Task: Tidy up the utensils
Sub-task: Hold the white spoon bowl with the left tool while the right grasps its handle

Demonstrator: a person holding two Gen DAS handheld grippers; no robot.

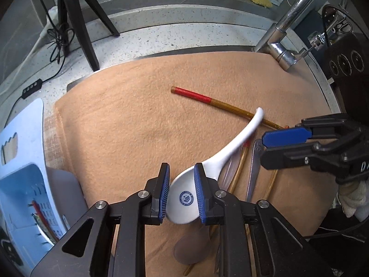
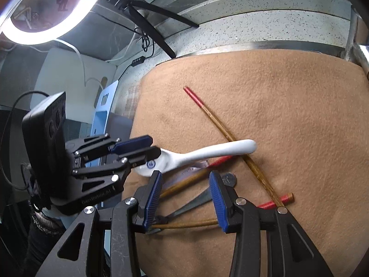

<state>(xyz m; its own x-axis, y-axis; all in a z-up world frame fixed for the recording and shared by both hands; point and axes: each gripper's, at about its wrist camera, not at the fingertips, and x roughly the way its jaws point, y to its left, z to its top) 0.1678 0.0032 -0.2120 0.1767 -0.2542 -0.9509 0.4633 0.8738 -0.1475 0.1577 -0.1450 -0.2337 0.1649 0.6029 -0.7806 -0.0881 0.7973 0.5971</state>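
Observation:
My left gripper [image 1: 181, 190] is shut on the bowl of a white ceramic spoon [image 1: 184, 198], handle pointing up and right; its shadow falls on the tan cloth [image 1: 129, 120] below. In the right wrist view the spoon [image 2: 207, 153] is held by the left gripper [image 2: 153, 147]. My right gripper [image 2: 186, 198] is open above a metal spoon [image 2: 196, 200] and several red-ended chopsticks [image 2: 221, 131]. In the left wrist view the right gripper [image 1: 264, 146] is at the right, over the metal spoon [image 1: 253, 168]. One chopstick [image 1: 207, 99] lies alone on the cloth.
A light blue utensil basket [image 1: 25, 180] stands at the left edge of the cloth, with red-ended chopsticks inside. A chrome faucet [image 1: 283, 34] rises at the back right. A black tripod [image 1: 76, 20] and cables sit on the speckled counter. A ring light [image 2: 43, 7] hangs at left.

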